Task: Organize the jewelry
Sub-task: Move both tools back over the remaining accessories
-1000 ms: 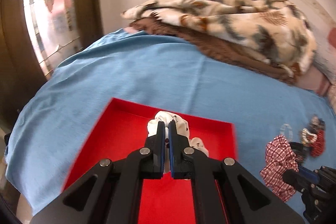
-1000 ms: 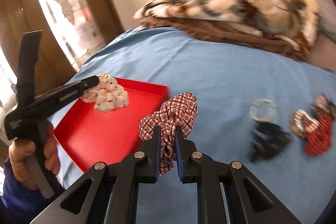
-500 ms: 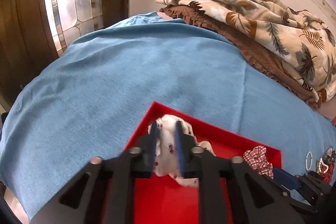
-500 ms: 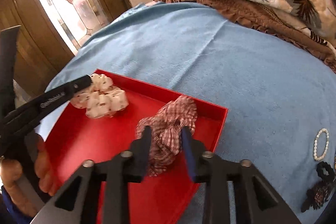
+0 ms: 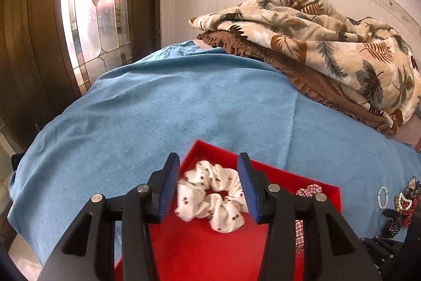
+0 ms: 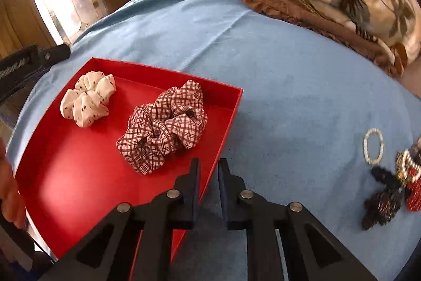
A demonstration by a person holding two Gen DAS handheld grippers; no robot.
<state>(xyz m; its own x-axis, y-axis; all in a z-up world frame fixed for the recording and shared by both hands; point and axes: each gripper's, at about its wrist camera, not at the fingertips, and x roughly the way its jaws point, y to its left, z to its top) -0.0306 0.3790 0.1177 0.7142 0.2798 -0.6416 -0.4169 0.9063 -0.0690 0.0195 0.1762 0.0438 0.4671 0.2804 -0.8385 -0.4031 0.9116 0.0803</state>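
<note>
A red tray [image 5: 289, 177] [image 6: 65, 188] lies on the blue bedcover [image 5: 184, 102]. The white dotted scrunchie [image 5: 210, 199] [image 6: 88, 102] rests in its far corner. My left gripper [image 5: 208, 157] hovers over it, jaws opening, pads well clear of the fabric. The red plaid scrunchie [image 6: 165, 127] [image 5: 306, 190] lies free in the tray beside it. My right gripper [image 6: 209, 162] sits back over the tray's near right rim, jaws closing to a narrow gap with nothing between them.
On the cover right of the tray lie a pearl bracelet [image 6: 373, 146], a black hair piece [image 6: 381, 199] and a red beaded piece [image 6: 413, 188]. Folded blankets [image 5: 315, 44] are stacked at the back. A stained-glass door [image 5: 92, 4] stands left. A hand [image 6: 8, 196] shows at the tray's left.
Both scrunchies were let go into the tray. The left jaws spread apart from the white one. The right jaws opened off the plaid one, drew back toward the tray's rim and narrowed again.
</note>
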